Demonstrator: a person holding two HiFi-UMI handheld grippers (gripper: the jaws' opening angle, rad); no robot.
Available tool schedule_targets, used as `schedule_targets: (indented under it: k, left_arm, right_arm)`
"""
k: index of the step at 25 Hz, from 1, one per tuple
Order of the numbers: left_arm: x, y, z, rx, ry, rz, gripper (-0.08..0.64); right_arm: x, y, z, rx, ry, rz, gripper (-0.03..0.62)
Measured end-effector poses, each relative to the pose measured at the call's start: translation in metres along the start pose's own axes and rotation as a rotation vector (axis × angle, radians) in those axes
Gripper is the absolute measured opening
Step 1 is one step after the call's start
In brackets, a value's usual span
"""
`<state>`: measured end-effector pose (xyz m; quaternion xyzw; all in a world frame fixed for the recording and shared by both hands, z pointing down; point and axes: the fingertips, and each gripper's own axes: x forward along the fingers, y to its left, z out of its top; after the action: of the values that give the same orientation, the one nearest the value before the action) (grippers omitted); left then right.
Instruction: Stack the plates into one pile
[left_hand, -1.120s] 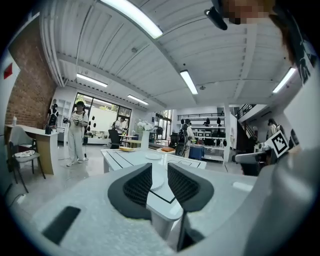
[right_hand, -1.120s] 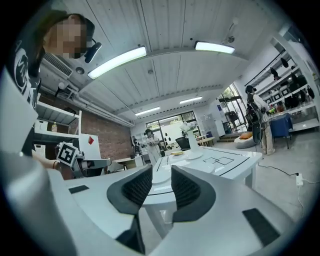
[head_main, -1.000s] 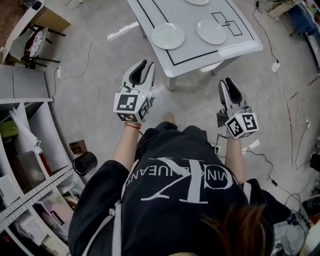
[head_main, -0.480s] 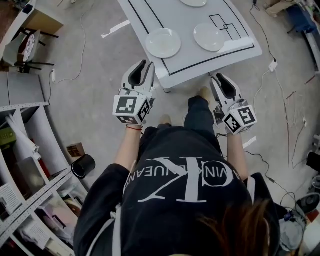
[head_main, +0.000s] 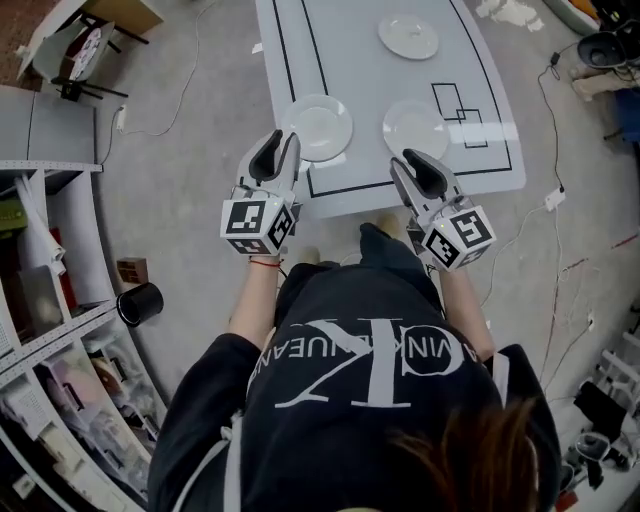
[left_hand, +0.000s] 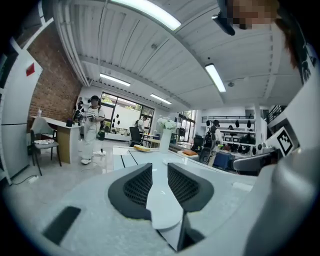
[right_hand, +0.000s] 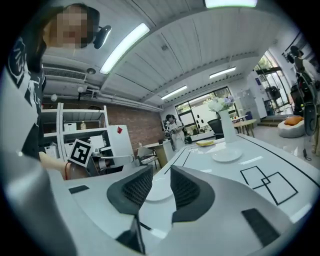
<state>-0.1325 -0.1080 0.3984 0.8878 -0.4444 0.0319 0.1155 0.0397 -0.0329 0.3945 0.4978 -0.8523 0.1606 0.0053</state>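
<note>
- My left gripper (head_main: 279, 148) hovers roughly level at the near-left corner of the white table (head_main: 350, 60). From the head view its tips sit just beside the near-left plate (head_main: 318, 127).
- In the left gripper view my jaws (left_hand: 159, 172) stand partly apart. Only the bare tabletop shows in the gap, so I have hold of nothing.
- My right gripper (head_main: 408, 160) hovers over the table's near edge, angled a little toward my left. Its tips are just short of the near-right plate (head_main: 415, 129).
- In the right gripper view those jaws (right_hand: 161, 172) are also partly apart, with no pad pressing on anything. A white plate (right_hand: 156, 191) lies on the table beyond the gap, and I cannot tell which of the two near plates it is.
- All three plates lie flat and separate, none stacked. The two near ones sit side by side close to the near edge, well apart from each other.
- The far plate (head_main: 408, 37) lies alone further up the table.
- Black lines run round the tabletop, and two overlapping outlined rectangles (head_main: 455, 105) are drawn to the right of the near-right plate.
- Down the table stands a white vase (right_hand: 222, 120) of pale flowers, with a yellow thing (right_hand: 206, 143) near it that I cannot identify.
- On the concrete floor to my left are shelving (head_main: 40, 340) and a black cylinder (head_main: 140, 303). A cable (head_main: 560, 200) trails across the floor to my right.
</note>
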Motion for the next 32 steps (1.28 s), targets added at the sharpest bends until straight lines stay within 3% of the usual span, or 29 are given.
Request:
schedule_targets:
  k: [6,10,16,23,30,32]
  left_arm:
    - [0.01,-0.006,0.005,0.008,-0.002,0.144,0.101]
    - [0.005,-0.006,-0.007,-0.045,-0.008,0.269,0.101]
    - [-0.005,-0.025,-0.035,-0.124,0.034,0.375,0.101]
    - [-0.018,-0.005,-0.055,-0.144,0.138,0.426,0.117]
    - [0.0,0.037,-0.065,-0.192,0.202,0.438,0.127]
    - [0.01,0.046,-0.068,-0.205,0.212,0.436,0.127]
  right_arm:
    - [0.022,-0.014,-0.002,-0.06,0.122,0.162,0.112]
    - [0.022,-0.028,-0.004,-0.079,0.189,0.254,0.112]
    - [0.018,-0.048,-0.011,-0.014,0.265,0.323,0.106]
    - [0.059,-0.019,-0.028,0.135,0.351,0.279,0.1]
    - [0.098,-0.008,-0.048,0.272,0.424,0.142,0.109]
    - [0.111,-0.014,-0.055,0.285,0.438,0.092,0.078]
